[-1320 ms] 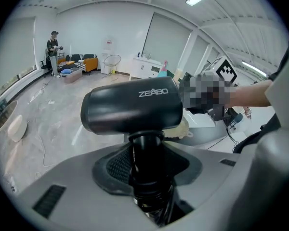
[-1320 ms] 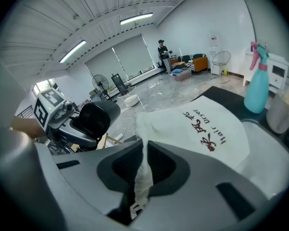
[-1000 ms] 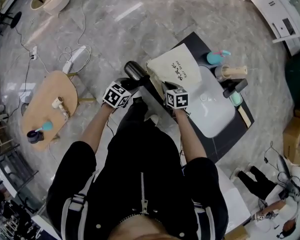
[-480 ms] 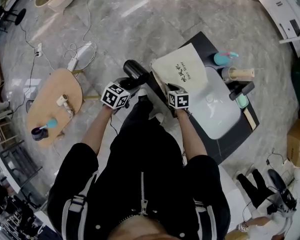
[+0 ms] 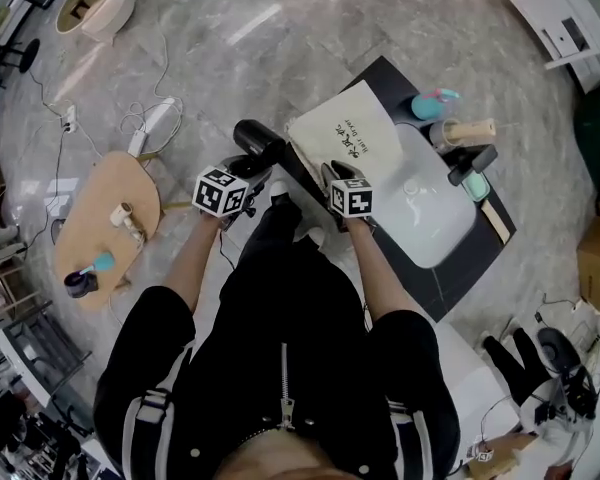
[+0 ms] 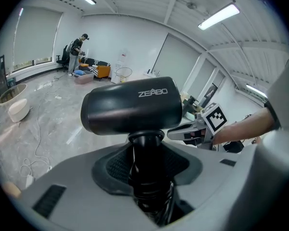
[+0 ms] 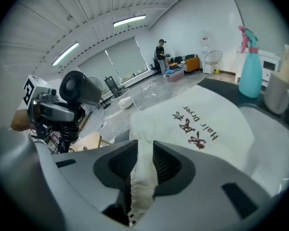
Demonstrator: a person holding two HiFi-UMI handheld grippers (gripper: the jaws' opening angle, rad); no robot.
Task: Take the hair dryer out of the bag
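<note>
The black hair dryer (image 5: 258, 143) is out of the bag, held upright over the floor just left of the counter. My left gripper (image 5: 252, 166) is shut on its handle (image 6: 145, 165), below the barrel (image 6: 132, 105). The cream cloth bag (image 5: 345, 138) printed "Hair Dryer" lies flat on the counter. My right gripper (image 5: 335, 172) is at the bag's near edge. Its jaws are opening, and a bunched fold of the bag (image 7: 143, 167) still hangs between the pads, which no longer pinch it. The right gripper view shows the dryer (image 7: 79, 88) to the left.
The bag lies on a black counter (image 5: 460, 263) with a white basin (image 5: 425, 213), a teal spray bottle (image 5: 430, 103) and a roll-topped cup (image 5: 465, 131). An oval wooden table (image 5: 105, 218) stands at left, with cables (image 5: 150, 118) on the marble floor. A person (image 6: 77, 49) stands far off.
Both hands, the dryer and the bag keep their places; only the head camera has shifted a little.
</note>
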